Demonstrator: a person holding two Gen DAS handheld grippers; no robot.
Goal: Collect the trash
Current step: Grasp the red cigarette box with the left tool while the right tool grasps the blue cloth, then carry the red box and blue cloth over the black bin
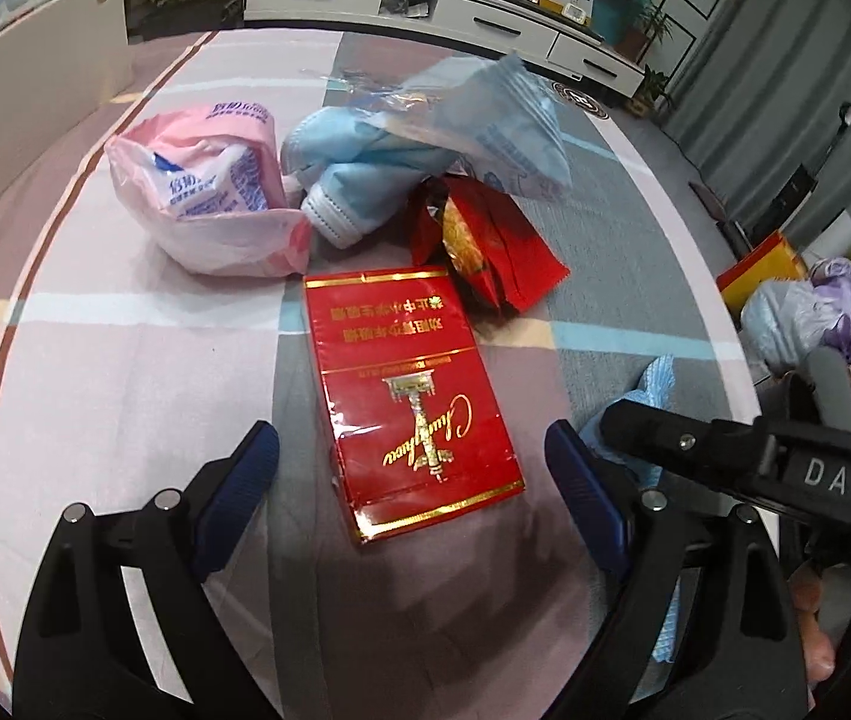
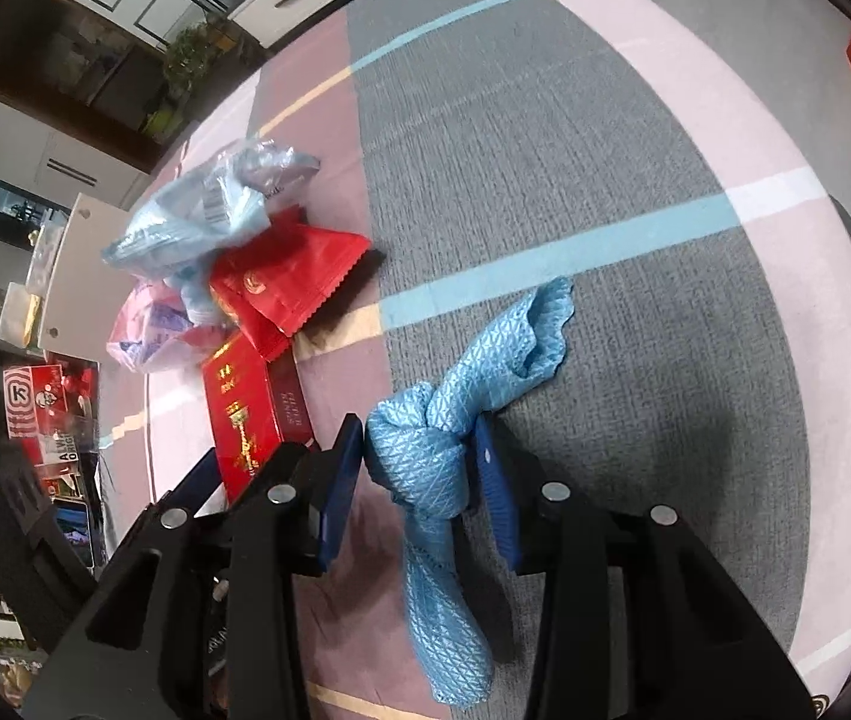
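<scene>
Left gripper spread wide around red cigarette pack lying flat on round tablecloth. Right gripper pinched on knotted blue cloth. Farther back: red wrapper, pink bag, blue masks.

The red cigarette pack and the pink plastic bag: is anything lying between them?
Nothing: in the left wrist view, only bare tablecloth separates the red cigarette pack from the pink plastic bag.

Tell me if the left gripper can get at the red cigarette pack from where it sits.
Probably yes: the left gripper is open, its fingers flank the red cigarette pack lying flat, nothing between them.
</scene>
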